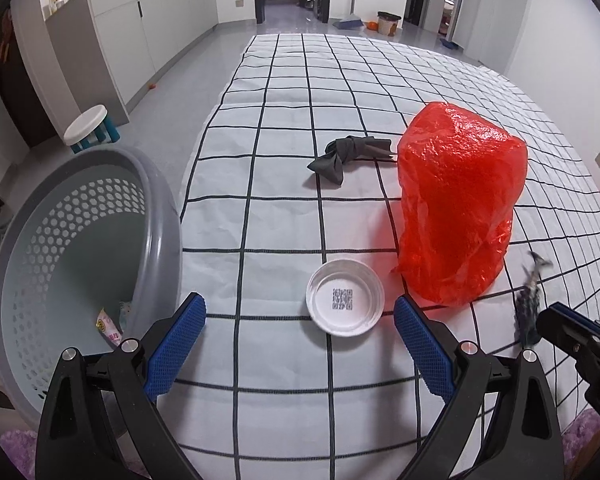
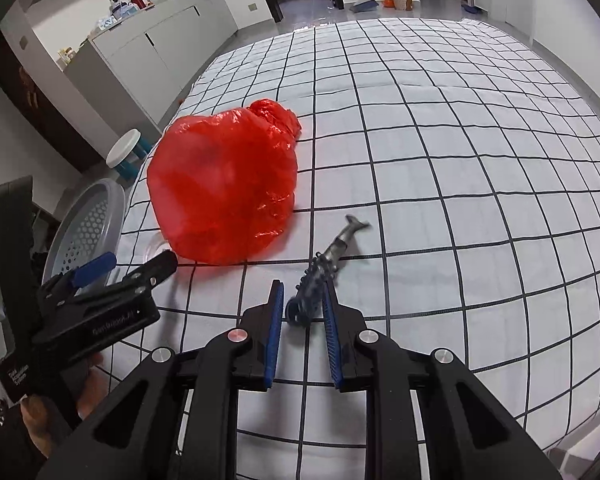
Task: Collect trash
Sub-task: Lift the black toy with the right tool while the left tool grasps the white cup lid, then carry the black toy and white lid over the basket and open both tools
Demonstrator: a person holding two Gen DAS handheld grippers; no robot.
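Right wrist view, right tool clamping dark knobbly blurred wrapper, left tool wide

Your left gripper points steeply down with its blue-padded jaws spread wide and nothing between them. Your right gripper tilts down at much the same angle, its jaws drawn narrow around a dark knobbly item; the right pad seems to touch it, though blur makes the left contact hard to judge. Your left hand shows only partly, wrapped round the left gripper's handle.
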